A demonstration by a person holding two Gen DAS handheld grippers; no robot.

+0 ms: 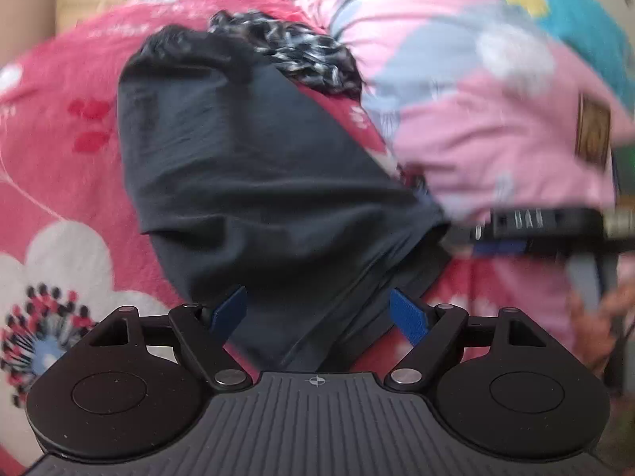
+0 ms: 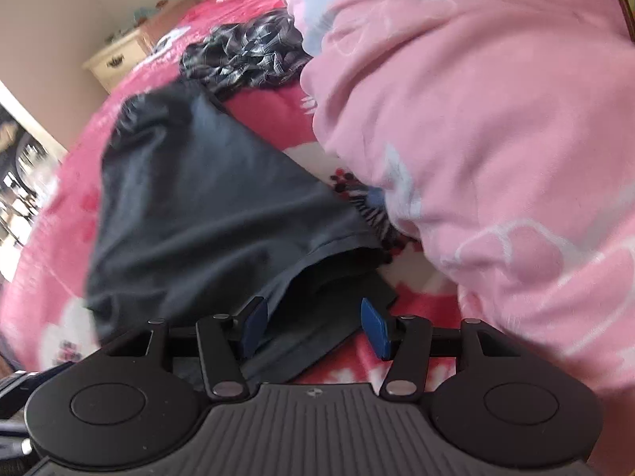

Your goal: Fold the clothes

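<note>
A: Where are the dark trousers (image 1: 254, 166)?

B: Spread on the pink flowered bedsheet (image 1: 59, 158), running away from the left gripper (image 1: 319, 311). The near end passes between its two blue pads (image 1: 232, 309) and on under the gripper body. The far end, bunched at the waist, lies well ahead of the jaws.

A: Is the left gripper holding them?

B: No. Its jaws stand wide apart, and neither pad presses the cloth, which simply lies below and between them.

A: And the right gripper (image 2: 313, 327)?

B: Its jaws are about half open. The open hem of the trousers (image 2: 206, 206) gapes just ahead of them, and the lower layer of cloth runs between the pads. The left pad sits right at the cloth's edge and the right pad stands beside it over the sheet. I see no squeeze, so nothing is gripped.

A: Anything else close by?

B: A heaped pink quilt (image 2: 496, 127) rises to the right of both sets of jaws, touching the trousers' right edge. Ahead of the jaws, beyond the waist end, lies a crumpled black-and-white patterned garment (image 2: 246, 55). In the left view the right gripper (image 1: 547, 226) shows to the right of the jaws, blurred, against the quilt. A pale dresser (image 2: 119, 57) stands past the bed.
</note>
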